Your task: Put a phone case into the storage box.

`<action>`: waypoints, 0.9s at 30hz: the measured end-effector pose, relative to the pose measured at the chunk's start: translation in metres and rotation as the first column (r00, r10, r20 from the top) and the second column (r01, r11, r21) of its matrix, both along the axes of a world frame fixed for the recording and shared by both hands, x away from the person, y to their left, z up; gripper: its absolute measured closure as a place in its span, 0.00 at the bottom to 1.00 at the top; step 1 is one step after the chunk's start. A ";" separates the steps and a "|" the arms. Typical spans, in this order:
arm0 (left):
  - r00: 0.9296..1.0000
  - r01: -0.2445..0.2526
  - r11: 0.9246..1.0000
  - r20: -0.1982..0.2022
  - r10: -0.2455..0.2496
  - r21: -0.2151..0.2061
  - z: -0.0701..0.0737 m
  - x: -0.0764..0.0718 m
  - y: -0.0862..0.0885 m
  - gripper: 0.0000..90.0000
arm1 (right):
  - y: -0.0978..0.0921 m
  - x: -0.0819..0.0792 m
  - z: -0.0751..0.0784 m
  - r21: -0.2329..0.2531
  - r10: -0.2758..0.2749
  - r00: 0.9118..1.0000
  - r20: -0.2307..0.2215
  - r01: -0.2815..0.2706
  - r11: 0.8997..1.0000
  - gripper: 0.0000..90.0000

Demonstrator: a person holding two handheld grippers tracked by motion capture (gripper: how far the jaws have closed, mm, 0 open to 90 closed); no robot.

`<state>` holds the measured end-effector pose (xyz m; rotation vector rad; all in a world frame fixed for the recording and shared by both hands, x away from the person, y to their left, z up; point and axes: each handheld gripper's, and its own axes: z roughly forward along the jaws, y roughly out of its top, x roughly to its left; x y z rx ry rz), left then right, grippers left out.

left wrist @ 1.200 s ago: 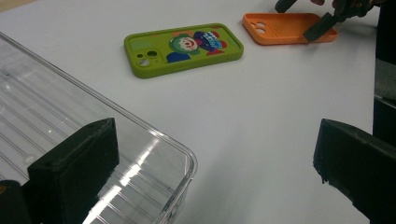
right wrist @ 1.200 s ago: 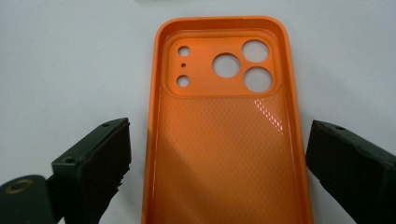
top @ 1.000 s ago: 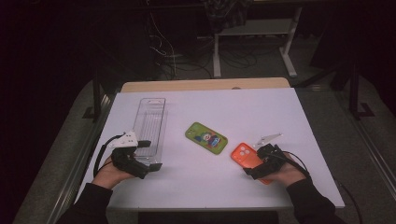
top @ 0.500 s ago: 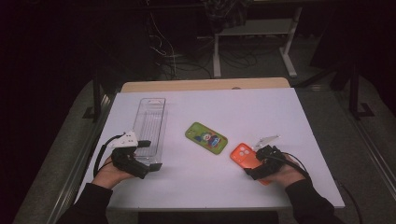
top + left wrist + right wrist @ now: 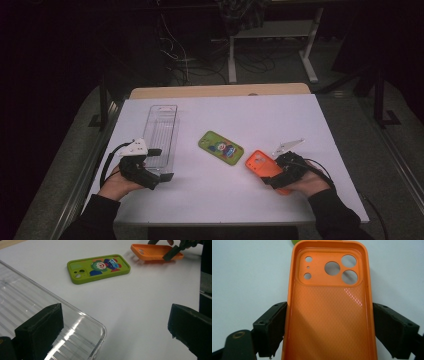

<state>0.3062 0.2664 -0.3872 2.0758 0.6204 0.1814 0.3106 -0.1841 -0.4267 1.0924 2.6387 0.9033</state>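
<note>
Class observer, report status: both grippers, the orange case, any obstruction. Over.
Right gripper shut on orange phone case. Left gripper open beside clear tray. Green phone case apart, nothing blocking.

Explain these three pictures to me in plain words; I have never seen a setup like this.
A person sits at a white table, holding a two-jaw claw in each hand. One picture looks down from above; the other two come from cameras riding on each claw. The right claw has its jaws closed on the sides of an orange phone case, hollow side up. The left claw is open, one jaw over the corner of a clear plastic tray. A green phone case with a cartoon clown lies between them.
</note>
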 end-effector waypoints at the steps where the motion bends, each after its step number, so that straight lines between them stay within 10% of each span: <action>1: 1.000 0.000 1.000 0.000 0.000 0.000 0.000 0.000 0.000 0.00 | 0.000 0.001 0.002 0.005 -0.002 1.000 0.001 0.002 1.000 0.17; 19: 0.996 0.092 0.996 0.003 -0.092 0.011 0.020 0.011 -0.039 0.00 | 0.017 0.027 0.031 0.008 0.135 0.991 0.020 -0.136 0.991 0.17; 27: 0.993 0.120 0.993 0.000 -0.120 0.017 0.022 0.019 -0.052 0.00 | 0.028 0.038 0.036 -0.029 0.267 0.963 0.022 -0.266 0.963 0.17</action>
